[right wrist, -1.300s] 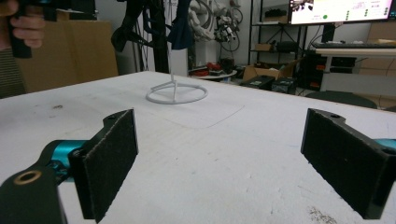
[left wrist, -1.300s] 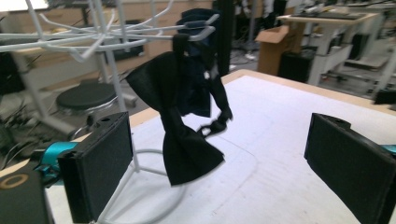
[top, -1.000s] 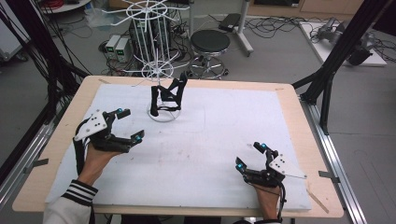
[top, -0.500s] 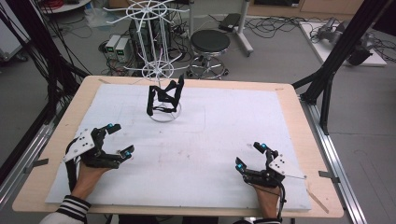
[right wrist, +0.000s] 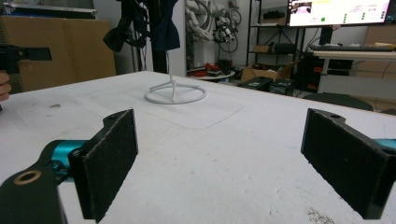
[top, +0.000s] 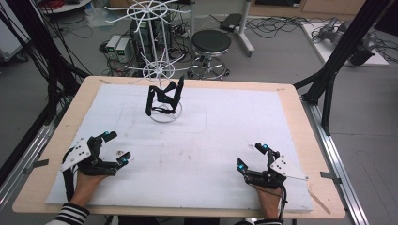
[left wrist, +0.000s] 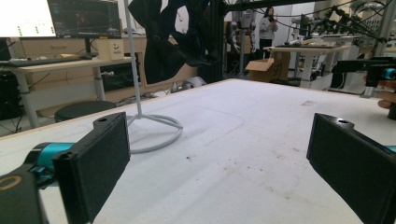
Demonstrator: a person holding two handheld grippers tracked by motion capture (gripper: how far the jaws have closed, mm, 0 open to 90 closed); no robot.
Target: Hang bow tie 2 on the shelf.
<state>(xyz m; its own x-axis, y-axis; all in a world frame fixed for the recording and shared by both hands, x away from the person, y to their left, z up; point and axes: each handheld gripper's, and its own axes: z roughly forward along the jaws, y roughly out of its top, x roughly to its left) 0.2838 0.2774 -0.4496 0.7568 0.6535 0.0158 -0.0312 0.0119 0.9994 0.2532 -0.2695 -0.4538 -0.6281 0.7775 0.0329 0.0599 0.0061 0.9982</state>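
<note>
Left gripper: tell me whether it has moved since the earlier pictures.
Yes. The left gripper has drawn back from the white wire rack toward the table's near edge, jaws open and empty.

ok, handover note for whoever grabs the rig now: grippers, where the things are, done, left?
Left gripper: open, holding nothing, low over the near-left of the white mat.
Right gripper: open, holding nothing, near-right of the mat.
White wire rack: upright at the far-left middle of the mat, ring base on the mat.
Black bow ties: hanging on the rack's lower tier.
Done: the bow ties look hung; nothing lies loose on the mat.
Left: apparently nothing to pick up; check that they hang securely.
</note>
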